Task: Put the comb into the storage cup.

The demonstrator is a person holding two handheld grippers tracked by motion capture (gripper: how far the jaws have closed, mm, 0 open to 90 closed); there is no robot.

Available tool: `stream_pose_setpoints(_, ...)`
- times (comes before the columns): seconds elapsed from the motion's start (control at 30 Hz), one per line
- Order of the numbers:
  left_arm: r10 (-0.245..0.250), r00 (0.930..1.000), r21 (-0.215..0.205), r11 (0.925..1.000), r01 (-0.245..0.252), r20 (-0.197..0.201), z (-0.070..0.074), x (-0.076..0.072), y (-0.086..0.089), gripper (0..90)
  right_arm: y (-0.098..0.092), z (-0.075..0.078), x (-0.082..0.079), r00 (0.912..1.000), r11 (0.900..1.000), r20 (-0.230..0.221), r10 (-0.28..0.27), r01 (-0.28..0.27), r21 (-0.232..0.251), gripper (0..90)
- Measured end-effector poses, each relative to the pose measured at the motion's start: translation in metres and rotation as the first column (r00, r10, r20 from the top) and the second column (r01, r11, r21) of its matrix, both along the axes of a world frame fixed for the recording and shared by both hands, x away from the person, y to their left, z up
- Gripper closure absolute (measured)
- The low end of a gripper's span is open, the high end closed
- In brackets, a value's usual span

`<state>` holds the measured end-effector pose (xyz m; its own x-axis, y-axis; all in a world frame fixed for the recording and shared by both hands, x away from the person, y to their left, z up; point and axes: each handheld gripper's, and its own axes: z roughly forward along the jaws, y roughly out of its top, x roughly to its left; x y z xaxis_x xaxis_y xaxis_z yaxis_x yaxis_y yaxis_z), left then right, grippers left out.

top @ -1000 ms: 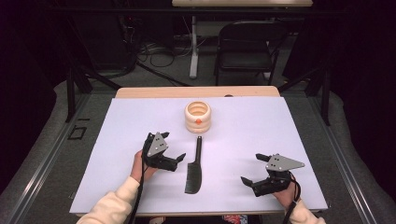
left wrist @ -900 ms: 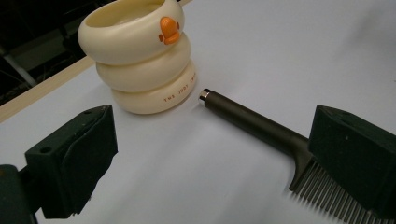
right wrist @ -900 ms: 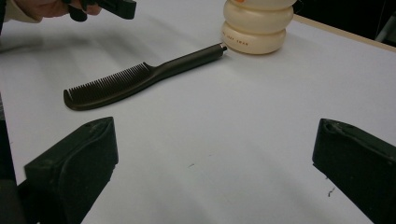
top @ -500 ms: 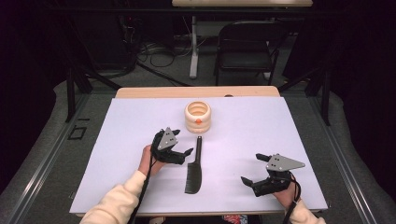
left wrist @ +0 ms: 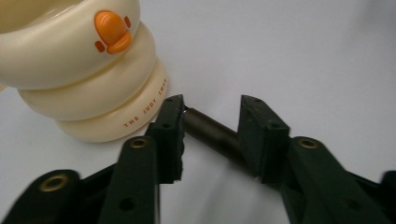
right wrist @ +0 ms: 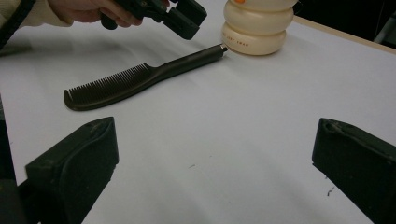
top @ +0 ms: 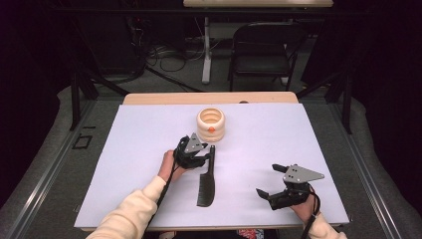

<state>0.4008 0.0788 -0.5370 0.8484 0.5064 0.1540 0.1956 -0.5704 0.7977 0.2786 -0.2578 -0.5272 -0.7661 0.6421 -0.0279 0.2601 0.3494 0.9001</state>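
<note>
Table brightly, evenly lit; surroundings dark; soft shadows; near gripper fingers slightly blurred.

In our left gripper view the comb (left wrist: 212,134) shows just its handle tip; the cream holder (left wrist: 81,70) is cut by the top-left corner.

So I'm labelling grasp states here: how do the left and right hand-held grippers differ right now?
The left hand-held gripper has its jaws around the comb handle, having just been closing; the right hand-held gripper has wide jaws with nothing between them. The left sits by the cream holder; the right sits apart near the table's front edge. Both are black.
</note>
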Motion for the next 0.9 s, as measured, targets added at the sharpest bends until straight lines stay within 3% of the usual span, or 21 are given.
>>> stream_pose_setpoints(0.17, -0.005, 0.9998, -0.014, 0.9999, 0.005, -0.019, -0.002, 0.01, -0.009, 78.1, 0.0, 0.0, 0.0, 1.0, 1.0, 0.0, -0.002, 0.002, 0.002, 0.0)
stream_pose_setpoints(0.37, -0.002, 0.9992, 0.0, 1.0, 0.002, -0.04, -0.005, 0.021, -0.016, 89.3, 0.0, -0.001, 0.001, 1.0, 1.0, -0.003, -0.006, 0.006, 0.001, 0.1)
stream_pose_setpoints(0.63, -0.011, 0.9991, 0.033, 0.9994, 0.012, -0.041, -0.006, 0.028, -0.029, 90.0, -0.001, 0.0, 0.001, 1.0, 1.0, -0.002, -0.006, 0.006, 0.001, 0.1)
stream_pose_setpoints(0.9, -0.005, 0.9974, 0.078, 0.9969, 0.011, -0.073, -0.015, 0.038, -0.037, 90.0, -0.001, 0.0, 0.0, 1.0, 1.0, 0.003, -0.007, 0.007, 0.001, 0.1)
